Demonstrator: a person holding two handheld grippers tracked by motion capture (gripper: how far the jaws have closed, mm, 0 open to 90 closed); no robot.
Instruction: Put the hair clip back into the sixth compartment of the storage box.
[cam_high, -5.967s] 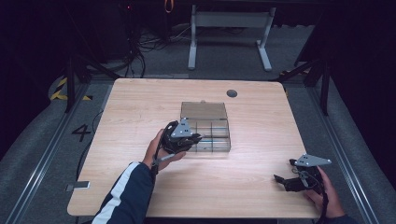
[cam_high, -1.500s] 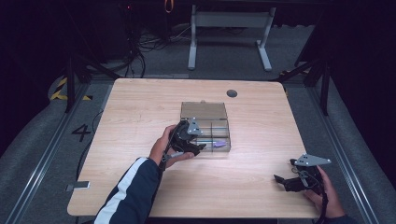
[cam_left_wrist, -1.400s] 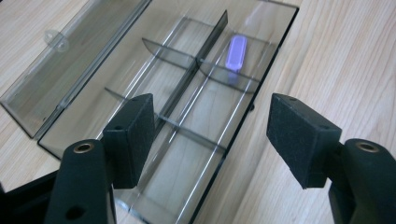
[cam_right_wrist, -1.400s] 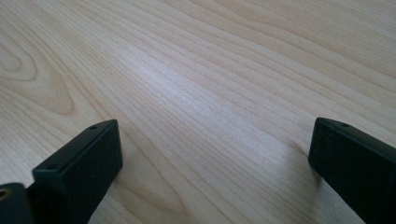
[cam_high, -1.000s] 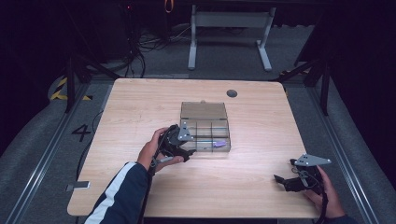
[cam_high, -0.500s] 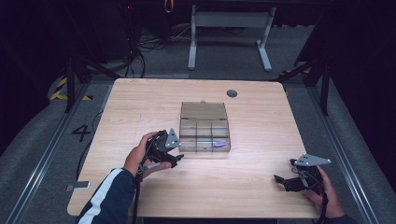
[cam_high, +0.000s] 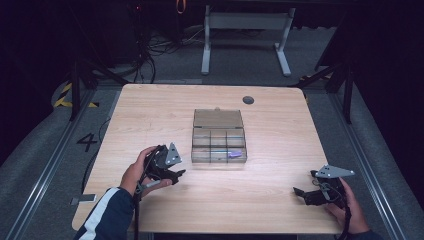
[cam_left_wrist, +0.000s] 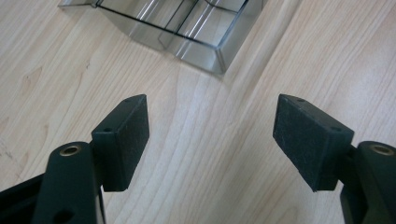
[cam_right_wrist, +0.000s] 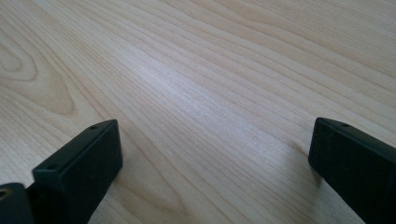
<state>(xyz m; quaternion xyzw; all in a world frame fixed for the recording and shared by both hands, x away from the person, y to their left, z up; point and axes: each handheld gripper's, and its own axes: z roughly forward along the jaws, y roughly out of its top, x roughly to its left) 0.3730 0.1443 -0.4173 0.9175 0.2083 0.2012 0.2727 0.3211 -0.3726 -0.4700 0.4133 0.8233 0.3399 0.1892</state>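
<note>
A pale wooden bench (cam_high: 165, 107) is seen from the high view, with a clear compartment box (cam_high: 219, 136) lying near its middle, lid folded back. A small purple item (cam_high: 232, 154) lies in the front right compartment of the box; what it is cannot be told.

The left gripper (cam_high: 176, 173) is held just off the box's front left corner, low over the bench. In the left gripper view its jaws are spread wide with nothing between them, and the corner of the box (cam_left_wrist: 219, 56) is seen just ahead. The right gripper (cam_high: 304, 193) is rested near the bench's front right edge, well apart from the box, its jaws likewise wide apart and empty over bare wood.

The step in hand is judged to be a withdrawal after a placement into the box. Next, a further item would have to be fetched, or the lid closed.

Compared with 1.5 s ago, the left gripper has been drawn back from over the box towards the person; the right gripper is unmoved.
</note>
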